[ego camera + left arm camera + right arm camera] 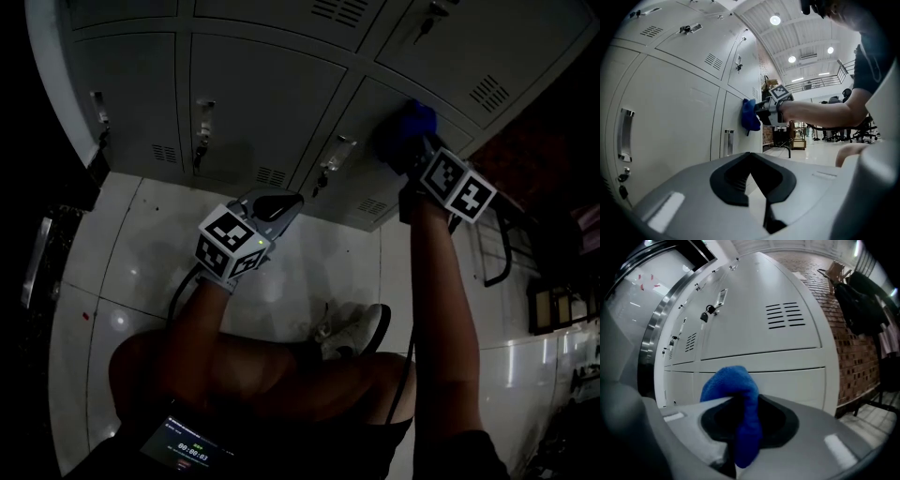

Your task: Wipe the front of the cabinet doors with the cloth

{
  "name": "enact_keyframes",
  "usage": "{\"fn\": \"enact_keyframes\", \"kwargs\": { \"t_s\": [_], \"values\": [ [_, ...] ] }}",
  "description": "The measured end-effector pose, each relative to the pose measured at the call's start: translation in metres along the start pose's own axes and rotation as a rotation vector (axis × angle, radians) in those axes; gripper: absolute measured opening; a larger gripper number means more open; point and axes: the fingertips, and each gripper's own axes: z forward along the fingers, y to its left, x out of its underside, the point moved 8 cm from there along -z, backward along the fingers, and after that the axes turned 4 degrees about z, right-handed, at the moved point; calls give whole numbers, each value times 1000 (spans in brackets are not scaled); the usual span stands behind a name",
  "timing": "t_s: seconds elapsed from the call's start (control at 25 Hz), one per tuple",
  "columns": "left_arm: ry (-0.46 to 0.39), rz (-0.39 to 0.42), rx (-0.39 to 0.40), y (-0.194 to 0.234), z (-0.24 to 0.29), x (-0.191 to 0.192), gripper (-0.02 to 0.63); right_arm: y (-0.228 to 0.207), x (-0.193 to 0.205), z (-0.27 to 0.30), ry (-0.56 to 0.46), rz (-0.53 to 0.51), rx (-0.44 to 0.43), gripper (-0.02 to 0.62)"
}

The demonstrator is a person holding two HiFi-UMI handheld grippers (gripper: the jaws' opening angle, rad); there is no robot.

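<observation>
Left gripper sits low in front of the cabinet doors, jaws together with nothing between them. The doors are grey, locker-style, with vents and a handle. Right gripper is up at a door further right, jaws clamped on the blue cloth. The cloth is bunched and hangs through the jaws. It looks pressed to the door face, but the dark head view can't confirm contact.

Cloth hides right gripper jaw tips; cloth's tail drops out of sight between them. Phone screen below left gripper: too small to read.
</observation>
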Motion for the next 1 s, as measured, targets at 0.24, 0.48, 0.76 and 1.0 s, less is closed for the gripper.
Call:
{"fn": "enact_keyframes", "kwargs": {
  "t_s": [0.24,0.48,0.76,1.0],
  "values": [
    [15,4,7,-1,2,3,2,-72,-11,-27,-8,-6,136,77],
    [27,8,8,-2,4,5,1,-116,-13,-44,-20,16,236,77],
    [22,7,-1,0,4,3,0,-78,-4,-46,-46,-20,183,77],
    [15,4,-7,1,2,2,0,0,17,-24,-27,15,3,77]
  ]
}}
